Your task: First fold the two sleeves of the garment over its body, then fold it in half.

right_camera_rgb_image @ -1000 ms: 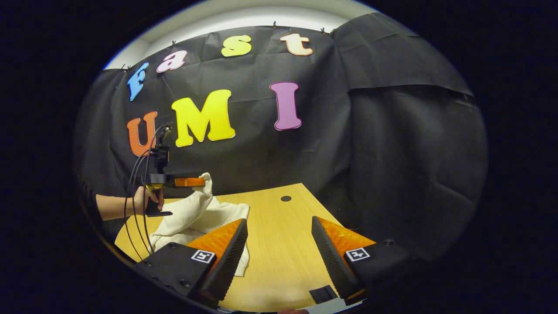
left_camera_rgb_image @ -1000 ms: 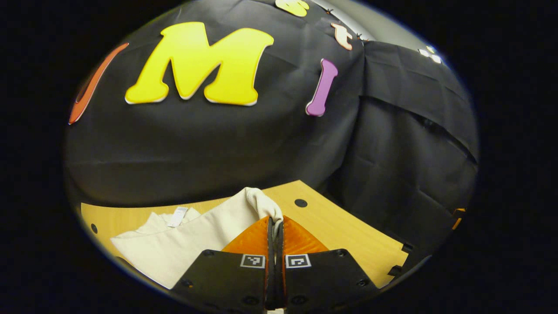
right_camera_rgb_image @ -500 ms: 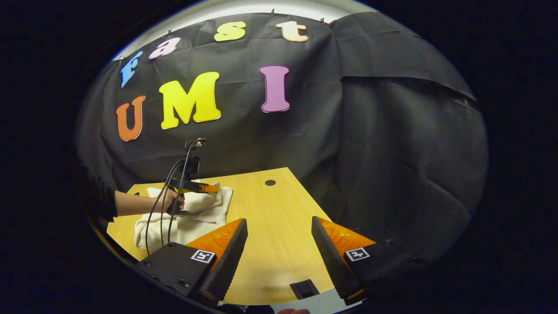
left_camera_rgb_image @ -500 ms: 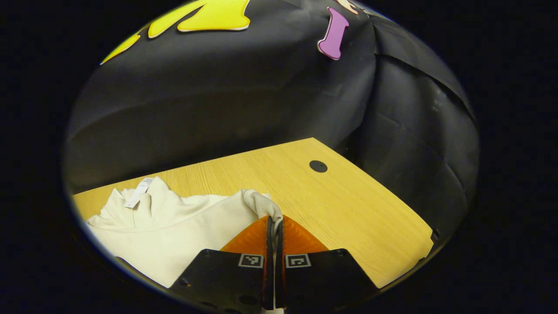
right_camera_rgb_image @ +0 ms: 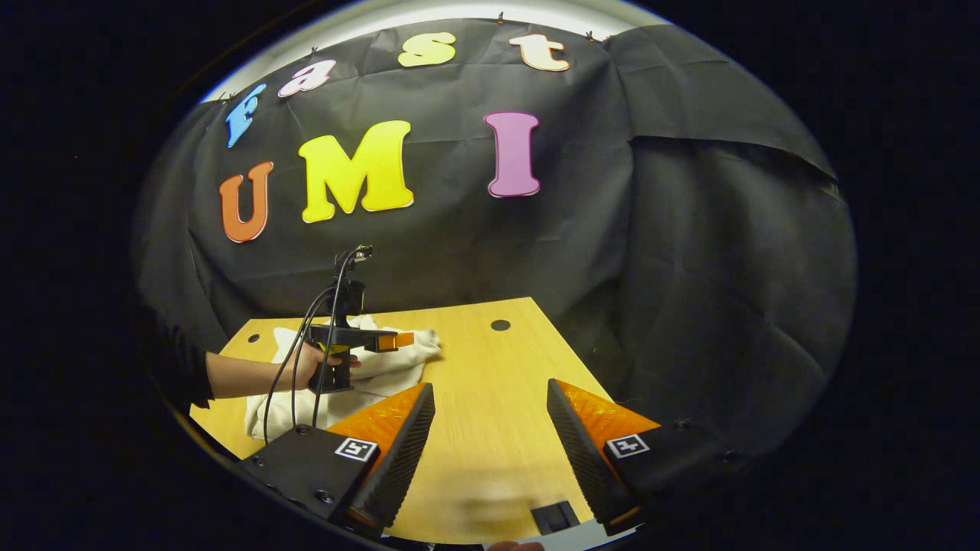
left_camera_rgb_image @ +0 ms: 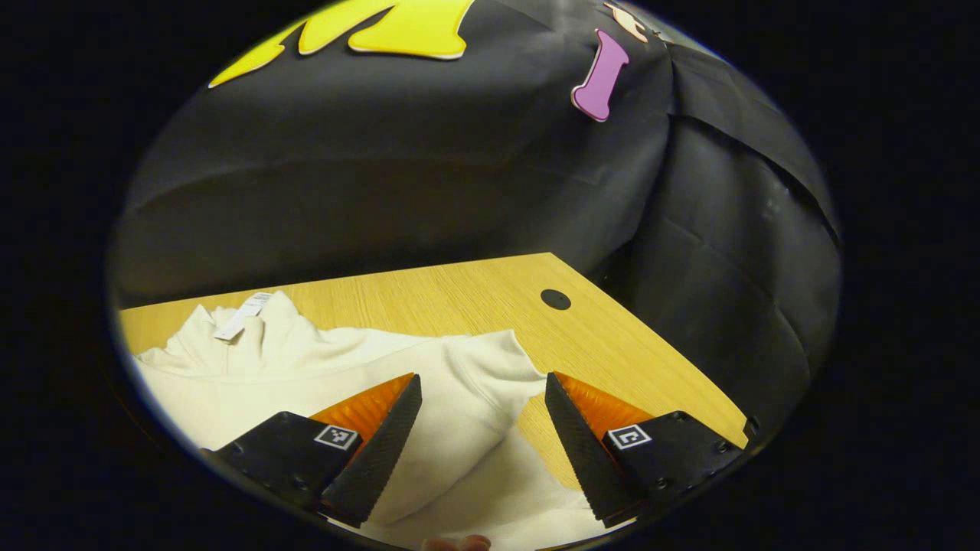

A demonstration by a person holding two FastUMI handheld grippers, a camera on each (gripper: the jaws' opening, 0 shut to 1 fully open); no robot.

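Right gripper view — hand [right_camera_rgb_image: 306, 367] holds left gripper [right_camera_rgb_image: 398, 340] over garment [right_camera_rgb_image: 383, 366].

No readable text is found. The small white tag [left_camera_rgb_image: 243, 315] sewn at the collar of the cream garment [left_camera_rgb_image: 321, 367] is too small to be read. Square black-and-white markers [right_camera_rgb_image: 357, 448] are printed on the black finger mounts; no words are carried.

Garment [left_camera_rgb_image: 321, 367] lies on table [left_camera_rgb_image: 475, 291], sleeve [left_camera_rgb_image: 490, 375] over body

Left gripper [left_camera_rgb_image: 482, 398] fingers apart; right gripper [right_camera_rgb_image: 490, 405] likewise.
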